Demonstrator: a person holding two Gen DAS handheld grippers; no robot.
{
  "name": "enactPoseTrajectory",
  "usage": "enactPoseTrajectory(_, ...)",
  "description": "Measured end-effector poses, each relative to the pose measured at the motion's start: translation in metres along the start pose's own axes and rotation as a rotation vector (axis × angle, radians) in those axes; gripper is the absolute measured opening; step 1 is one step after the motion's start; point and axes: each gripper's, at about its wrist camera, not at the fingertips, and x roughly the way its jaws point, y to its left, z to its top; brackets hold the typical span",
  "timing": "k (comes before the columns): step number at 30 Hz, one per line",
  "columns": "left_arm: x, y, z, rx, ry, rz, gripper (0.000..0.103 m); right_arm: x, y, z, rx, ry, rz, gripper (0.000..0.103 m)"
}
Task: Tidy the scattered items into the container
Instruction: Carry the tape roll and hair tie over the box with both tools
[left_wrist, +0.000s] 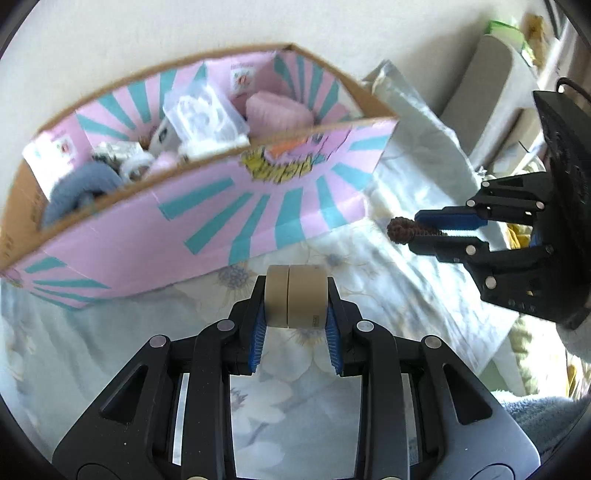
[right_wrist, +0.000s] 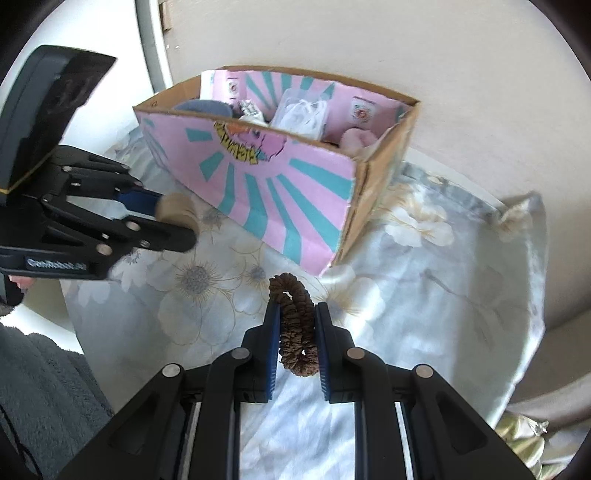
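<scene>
Held: my left gripper (left_wrist: 295, 301) clamps a beige tape roll (left_wrist: 296, 300); my right gripper (right_wrist: 297, 325) pinches a brown crinkled fabric scrunchie (right_wrist: 295, 325). Both hang over the pale floral bedsheet (right_wrist: 424, 295), short of the pink-and-teal cardboard box (right_wrist: 280, 195) (already part-filled). Remaining, I judge: both drops.
</scene>
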Motion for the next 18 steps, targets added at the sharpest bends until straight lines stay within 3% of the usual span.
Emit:
enactPoseTrajectory(6,-0.043,0.005,0.011,0.071,-0.016,0.008,0.025,-0.033,-0.006,0.012,0.035,-0.003,-0.012,0.017)
enactPoseTrajectory(18,-0.101,0.060,0.062,0.099,-0.098,0.063,0.025,-0.058,-0.017,0.095,0.040,-0.049,-0.010,0.017)
